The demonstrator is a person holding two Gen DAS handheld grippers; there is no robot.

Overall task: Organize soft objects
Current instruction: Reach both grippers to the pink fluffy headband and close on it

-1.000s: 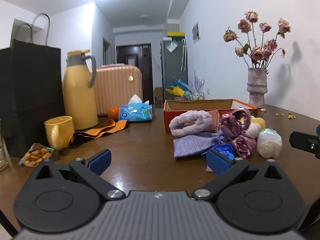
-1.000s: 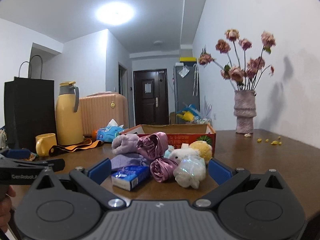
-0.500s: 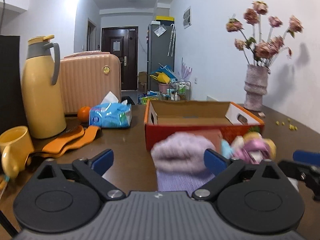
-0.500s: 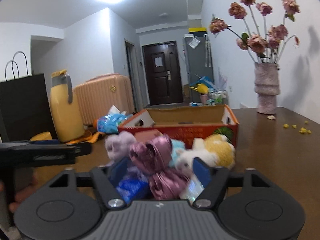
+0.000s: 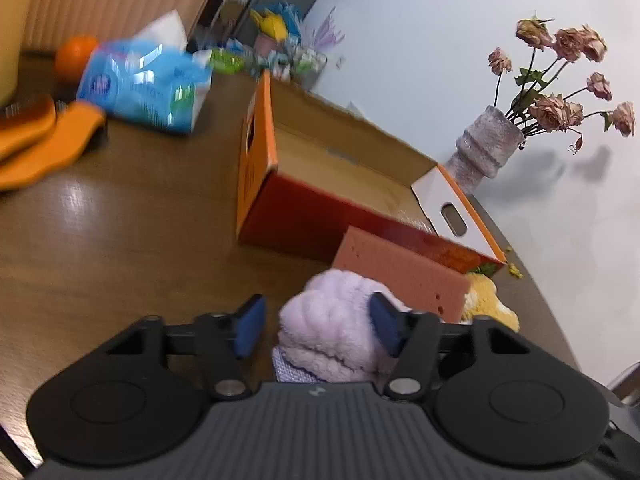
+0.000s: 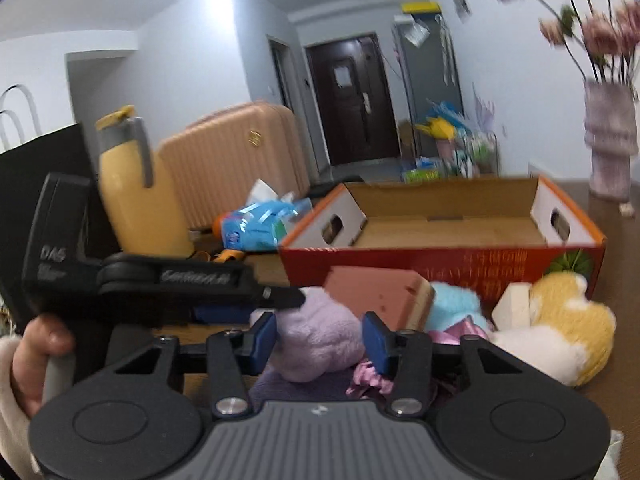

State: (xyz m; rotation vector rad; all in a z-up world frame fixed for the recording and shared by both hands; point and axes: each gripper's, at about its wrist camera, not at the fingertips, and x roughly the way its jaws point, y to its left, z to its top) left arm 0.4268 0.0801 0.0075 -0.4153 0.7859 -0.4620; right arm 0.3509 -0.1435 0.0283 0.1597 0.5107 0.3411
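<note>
Left hand-held gripper (image 5: 316, 326) around fluffy lilac roll (image 5: 336, 332)

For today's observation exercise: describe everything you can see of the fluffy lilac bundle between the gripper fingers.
The fluffy lilac bundle is a plush, ribbed roll, soft like fleece. It lies on the wooden table, atop a flatter purple knit cloth, just before the pink sponge block and the orange box. The left gripper straddles it, jaws open, one pad pressing its side.

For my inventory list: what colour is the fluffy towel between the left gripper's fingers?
Pale lilac. The towel shows best in the left wrist view.
</note>
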